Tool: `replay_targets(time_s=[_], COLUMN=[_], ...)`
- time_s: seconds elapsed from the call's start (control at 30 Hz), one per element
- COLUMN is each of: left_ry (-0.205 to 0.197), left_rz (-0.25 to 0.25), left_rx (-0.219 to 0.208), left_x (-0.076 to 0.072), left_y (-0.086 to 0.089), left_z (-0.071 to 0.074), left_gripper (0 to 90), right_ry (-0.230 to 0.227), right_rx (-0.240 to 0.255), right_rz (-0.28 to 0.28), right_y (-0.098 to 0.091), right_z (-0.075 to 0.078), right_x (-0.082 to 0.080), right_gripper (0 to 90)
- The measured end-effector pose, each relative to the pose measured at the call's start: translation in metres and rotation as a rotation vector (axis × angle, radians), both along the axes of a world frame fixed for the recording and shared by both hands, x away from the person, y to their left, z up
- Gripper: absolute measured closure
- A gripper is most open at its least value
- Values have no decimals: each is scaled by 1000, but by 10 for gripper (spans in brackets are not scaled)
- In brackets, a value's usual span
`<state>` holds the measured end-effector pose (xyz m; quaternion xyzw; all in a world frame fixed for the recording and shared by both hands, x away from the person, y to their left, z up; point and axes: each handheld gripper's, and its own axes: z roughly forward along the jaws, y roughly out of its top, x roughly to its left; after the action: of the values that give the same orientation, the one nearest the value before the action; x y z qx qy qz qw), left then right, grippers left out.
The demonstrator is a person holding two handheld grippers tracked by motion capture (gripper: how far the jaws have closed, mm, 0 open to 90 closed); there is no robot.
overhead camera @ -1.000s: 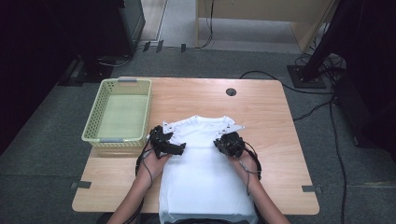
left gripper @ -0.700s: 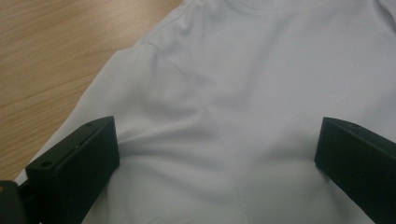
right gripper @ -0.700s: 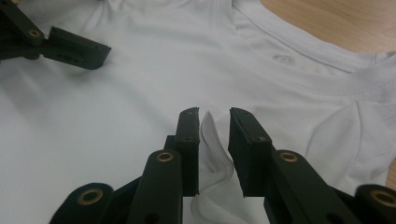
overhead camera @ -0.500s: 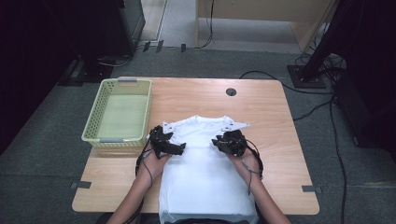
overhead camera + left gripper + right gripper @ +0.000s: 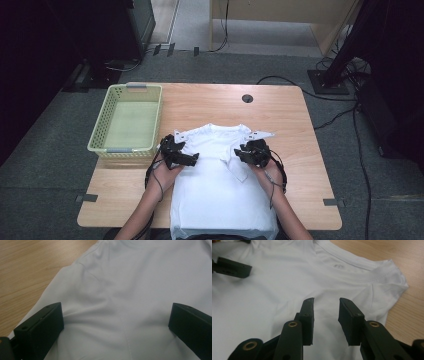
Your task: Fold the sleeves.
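A white T-shirt point(image 5: 220, 200) lies flat on the wooden table point(image 5: 310, 150), collar away from the person and its hem over the near edge. My left gripper point(image 5: 186, 158) rests on the shirt's left shoulder. In the left gripper view its jaws stand wide open point(image 5: 116, 325) over smooth fabric point(image 5: 125, 277). My right gripper point(image 5: 244, 154) hovers at the right shoulder. Its jaws point(image 5: 327, 302) have just been opening and now show a narrow gap with nothing between them, above the shirt point(image 5: 274, 290). A sleeve flap point(image 5: 241, 171) lies folded inward on the shirt beside it.
A pale green plastic basket point(image 5: 100, 125) with nothing in it stands at the table's left. A round cable hole point(image 5: 247, 98) sits near the far edge. Bare wood point(image 5: 407, 310) lies to the right of the shirt. Cables point(image 5: 350, 120) trail on the floor beyond.
The right gripper has shifted very slightly over the shirt's right shoulder. The left gripper and the shirt's body have kept still.
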<state>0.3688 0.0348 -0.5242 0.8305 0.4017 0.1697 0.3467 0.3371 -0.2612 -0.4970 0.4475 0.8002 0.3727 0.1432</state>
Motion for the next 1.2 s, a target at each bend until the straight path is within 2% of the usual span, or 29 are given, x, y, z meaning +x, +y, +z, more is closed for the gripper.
replay_targets(time_s=[0.2, 0.43, 0.6, 0.77, 0.9, 1.03, 1.2], left_ry=[0, 1, 0, -1, -2, 4, -10], left_rz=[0, 1, 1, 1, -2, -10, -14], left_rx=[-1, -1, -1, 0, 0, -15, -18], left_x=[0, 0, 0, 0, 0, -1, -3], left_y=[0, 0, 0, 0, 0, 2, 2], left_z=[0, 0, 0, 0, 0, 6, 13], left_gripper=[1, 1, 2, 3, 4, 76, 76], right_ry=[5, 5, -22, -33, -48, -58, -56], right_rx=[-11, -41, -65, -68, -65, -65, -62], right_rz=[-18, -23, -46, -68, -75, -78, -85], right_y=[-7, -4, -8, -15, -19, -23, -30], right_z=[-8, -17, -21, -23, -24, -26, -26], right_x=[-2, -5, -7, -8, -11, -13, -13], right_gripper=[624, 515, 413, 357, 335, 315, 312])
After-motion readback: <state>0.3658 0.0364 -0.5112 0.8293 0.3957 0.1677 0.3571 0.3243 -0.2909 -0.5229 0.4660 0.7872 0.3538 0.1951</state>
